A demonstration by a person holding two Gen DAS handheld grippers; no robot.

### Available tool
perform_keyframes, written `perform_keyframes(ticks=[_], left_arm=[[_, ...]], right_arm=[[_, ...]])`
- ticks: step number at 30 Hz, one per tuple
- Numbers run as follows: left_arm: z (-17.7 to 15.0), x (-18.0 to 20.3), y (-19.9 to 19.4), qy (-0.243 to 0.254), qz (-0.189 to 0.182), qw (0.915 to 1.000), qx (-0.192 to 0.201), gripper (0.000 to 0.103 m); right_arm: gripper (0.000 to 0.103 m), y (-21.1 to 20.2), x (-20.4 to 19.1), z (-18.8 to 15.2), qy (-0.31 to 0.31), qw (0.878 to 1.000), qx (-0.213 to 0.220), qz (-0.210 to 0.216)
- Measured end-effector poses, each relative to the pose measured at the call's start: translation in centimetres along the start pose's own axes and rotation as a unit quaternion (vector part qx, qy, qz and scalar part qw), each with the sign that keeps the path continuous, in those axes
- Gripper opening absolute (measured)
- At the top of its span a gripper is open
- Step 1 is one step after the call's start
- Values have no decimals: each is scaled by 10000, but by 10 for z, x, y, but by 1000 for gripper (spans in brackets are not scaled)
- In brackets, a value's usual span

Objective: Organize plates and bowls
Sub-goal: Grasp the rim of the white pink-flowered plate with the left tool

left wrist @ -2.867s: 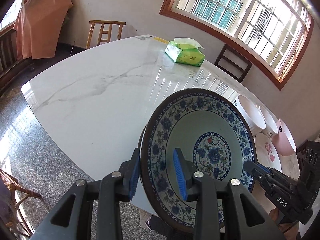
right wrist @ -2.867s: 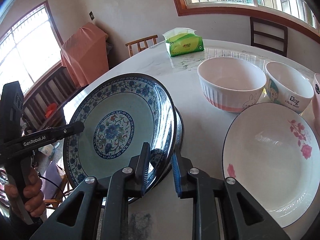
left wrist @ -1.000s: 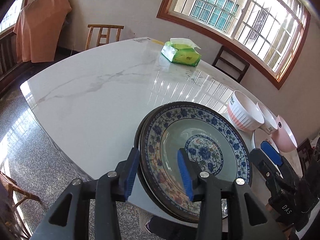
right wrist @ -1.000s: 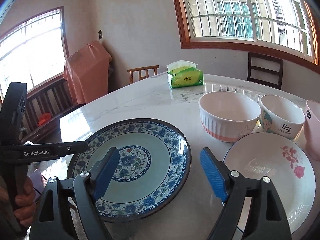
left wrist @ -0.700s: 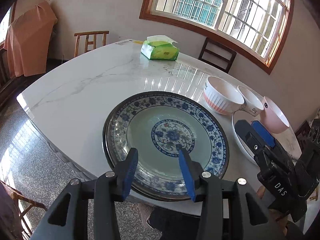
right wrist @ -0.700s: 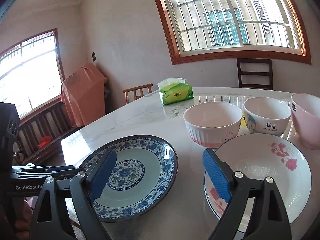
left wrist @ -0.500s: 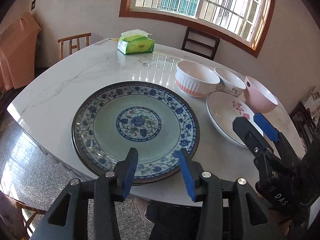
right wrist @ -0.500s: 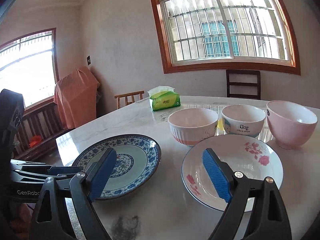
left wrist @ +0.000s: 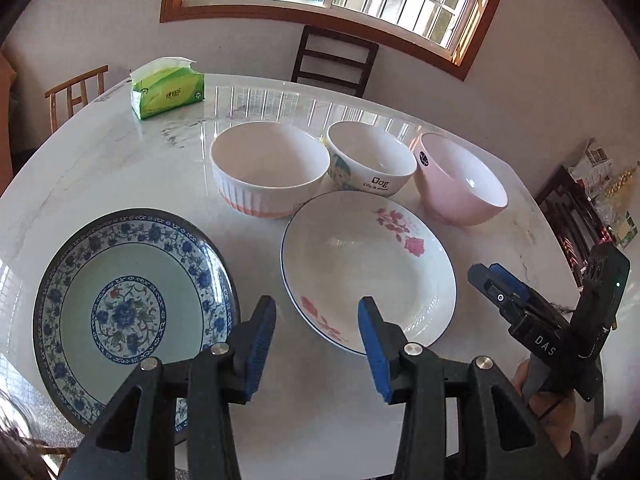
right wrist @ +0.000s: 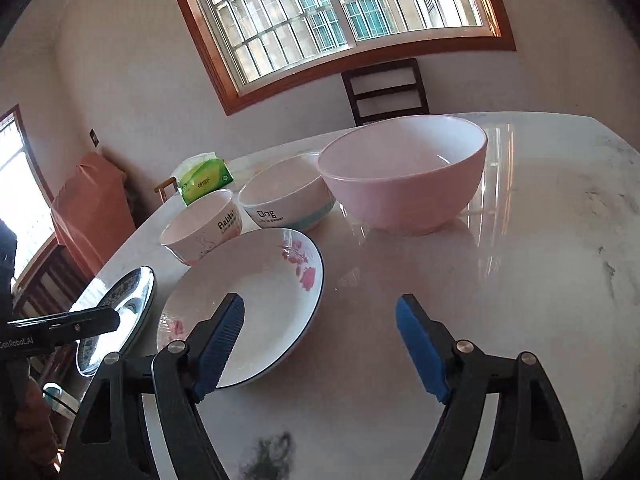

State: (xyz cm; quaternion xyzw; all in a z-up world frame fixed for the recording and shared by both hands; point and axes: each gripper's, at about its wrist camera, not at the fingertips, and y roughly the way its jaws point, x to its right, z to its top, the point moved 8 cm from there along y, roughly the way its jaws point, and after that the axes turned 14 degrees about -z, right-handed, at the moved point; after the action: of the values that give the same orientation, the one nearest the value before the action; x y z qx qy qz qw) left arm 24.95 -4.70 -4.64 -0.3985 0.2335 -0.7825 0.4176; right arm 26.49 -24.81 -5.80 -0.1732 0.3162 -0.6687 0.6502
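Both tongs hang empty, the left gripper [left wrist: 316,342] parted and the right gripper [right wrist: 318,344] narrowing its jaws on nothing, just in front of the white floral plate [left wrist: 368,268], which looks glazed, slippery and breakable and is probably best pinched at its near rim.

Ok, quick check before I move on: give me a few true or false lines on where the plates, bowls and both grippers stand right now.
1. The blue patterned plate lies flat on the marble table. True.
2. The left gripper grips the blue patterned plate. False: its jaws are apart with nothing between them.
3. Three bowls stand behind the rose plate. True: ribbed bowl, Dog bowl, pink bowl.
4. The pink bowl is stacked inside the Dog bowl. False: it stands beside it.
5. The right gripper holds the rose plate. False: its closing jaws hold nothing.
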Motion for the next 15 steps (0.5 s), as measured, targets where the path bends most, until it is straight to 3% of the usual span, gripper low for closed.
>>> perform_keyframes(ticks=[2, 7, 15], left_arm=[[9, -1, 11, -62, -135, 9998, -115, 44], [21, -17, 35, -295, -76, 9990, -339, 44], [22, -35, 61, -512, -71, 9969, -585, 44]], right_arm=[[66, 5, -2, -1, 30, 9998, -110, 149], [45, 18, -10, -2, -191, 9991, -320, 182], [45, 30, -11, -3, -225, 9981, -561, 147]])
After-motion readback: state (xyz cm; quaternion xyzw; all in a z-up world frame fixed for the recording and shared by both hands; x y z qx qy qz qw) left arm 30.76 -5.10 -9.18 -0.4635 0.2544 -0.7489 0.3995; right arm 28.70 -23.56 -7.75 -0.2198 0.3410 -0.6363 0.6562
